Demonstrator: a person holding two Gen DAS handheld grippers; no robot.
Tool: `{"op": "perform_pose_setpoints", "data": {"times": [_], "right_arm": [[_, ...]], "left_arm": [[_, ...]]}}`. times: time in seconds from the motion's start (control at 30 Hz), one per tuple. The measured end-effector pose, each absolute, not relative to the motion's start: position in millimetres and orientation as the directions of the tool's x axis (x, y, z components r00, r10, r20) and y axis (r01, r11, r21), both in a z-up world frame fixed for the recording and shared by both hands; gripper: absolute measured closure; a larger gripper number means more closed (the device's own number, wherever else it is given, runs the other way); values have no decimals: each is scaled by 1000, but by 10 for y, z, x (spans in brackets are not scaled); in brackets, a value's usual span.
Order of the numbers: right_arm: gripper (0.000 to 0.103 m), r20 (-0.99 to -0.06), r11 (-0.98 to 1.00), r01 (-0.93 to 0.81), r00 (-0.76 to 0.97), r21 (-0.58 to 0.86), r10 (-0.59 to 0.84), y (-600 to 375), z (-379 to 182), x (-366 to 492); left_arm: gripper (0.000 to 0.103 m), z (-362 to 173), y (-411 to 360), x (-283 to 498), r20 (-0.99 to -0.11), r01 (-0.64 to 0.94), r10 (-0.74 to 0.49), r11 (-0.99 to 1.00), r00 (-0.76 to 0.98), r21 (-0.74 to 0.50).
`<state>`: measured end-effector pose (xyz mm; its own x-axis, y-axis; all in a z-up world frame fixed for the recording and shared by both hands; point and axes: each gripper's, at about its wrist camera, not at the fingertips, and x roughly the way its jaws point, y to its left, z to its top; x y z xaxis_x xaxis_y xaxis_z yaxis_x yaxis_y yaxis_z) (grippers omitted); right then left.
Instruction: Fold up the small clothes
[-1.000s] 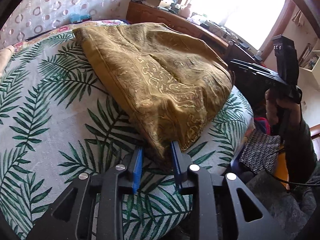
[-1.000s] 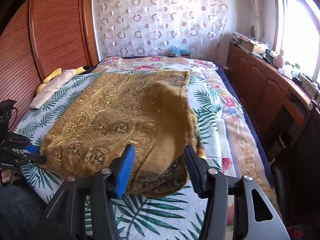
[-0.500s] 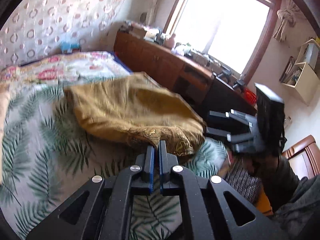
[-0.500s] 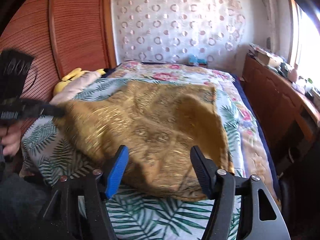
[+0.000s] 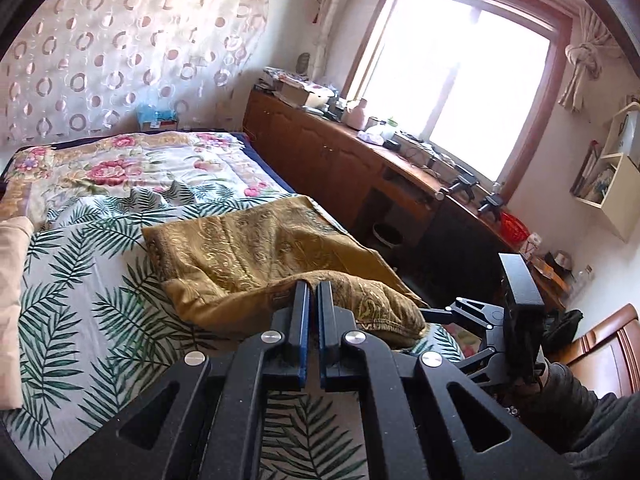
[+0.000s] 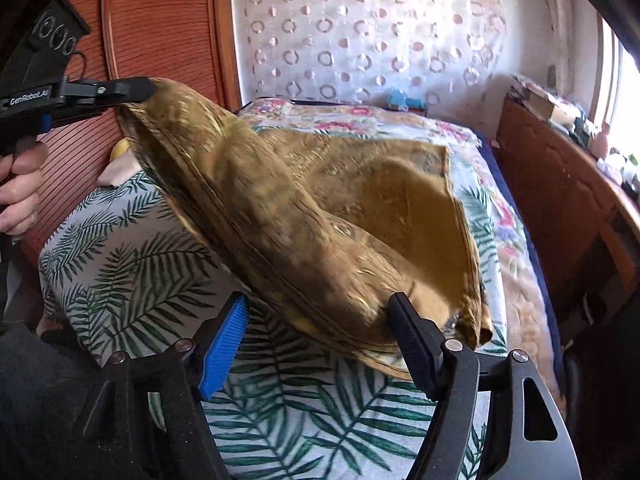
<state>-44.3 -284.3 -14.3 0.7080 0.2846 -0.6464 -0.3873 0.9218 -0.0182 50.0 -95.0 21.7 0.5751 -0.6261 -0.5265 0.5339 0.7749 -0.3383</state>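
A golden-brown paisley cloth (image 5: 248,248) (image 6: 360,208) lies on the bed's palm-leaf sheet (image 5: 80,320) (image 6: 132,264). My left gripper (image 5: 314,286) is shut on one near corner of it. In the right wrist view that left gripper (image 6: 148,88) holds the corner high at the upper left, so the cloth hangs in a slanted fold down to the bed. My right gripper (image 6: 318,300) hovers at the cloth's near edge with its jaws opening. The edge sits between the fingers, but the pads do not press on it. In the left wrist view, the right gripper (image 5: 460,320) shows low on the right.
A wooden cabinet (image 5: 340,152) with clutter runs along the bed's right side under the window. A floral quilt (image 5: 120,164) covers the far end. A pink pillow (image 5: 12,280) lies at the left, by a wooden wardrobe (image 6: 160,40). A person's hand (image 6: 20,192) grips the left handle.
My left gripper closed on the cloth's corner and rose, pulling that side up off the bed. The right gripper's jaws spread wider while it stayed at the near edge.
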Motion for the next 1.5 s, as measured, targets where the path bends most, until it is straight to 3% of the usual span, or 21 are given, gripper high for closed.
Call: {"op": "perform_pose_setpoints", "data": {"times": [0.23,0.27,0.33,0.43,0.5,0.93,1.5], "right_arm": [[30,-672,937,-344,707,-58,218,-2927,-270,-196],[34,-670,938,-341,712,-70,208,-2915,-274,-171],[68,-667,935,-344,716,-80,206,-2917,-265,-139],[87,-654,930,-355,727,-96,210,-2857,-219,-101],[90,-637,928,-357,742,-107,212,-2835,-178,-92],[94,-532,910,-380,811,-164,242,-2591,171,357],[94,-625,890,-430,740,-153,250,-2565,195,1433]], "left_arm": [[101,199,-900,543,-526,517,-604,793,599,-322],[101,189,-895,548,-527,516,-601,795,601,-319],[101,158,-882,567,-532,512,-598,798,600,-319],[101,122,-877,594,-540,500,-580,810,610,-306],[101,131,-868,602,-542,494,-570,817,617,-297],[101,-90,-636,1125,-589,423,-488,869,644,-257],[101,-309,-608,1981,-661,362,-439,895,608,-262]]}}
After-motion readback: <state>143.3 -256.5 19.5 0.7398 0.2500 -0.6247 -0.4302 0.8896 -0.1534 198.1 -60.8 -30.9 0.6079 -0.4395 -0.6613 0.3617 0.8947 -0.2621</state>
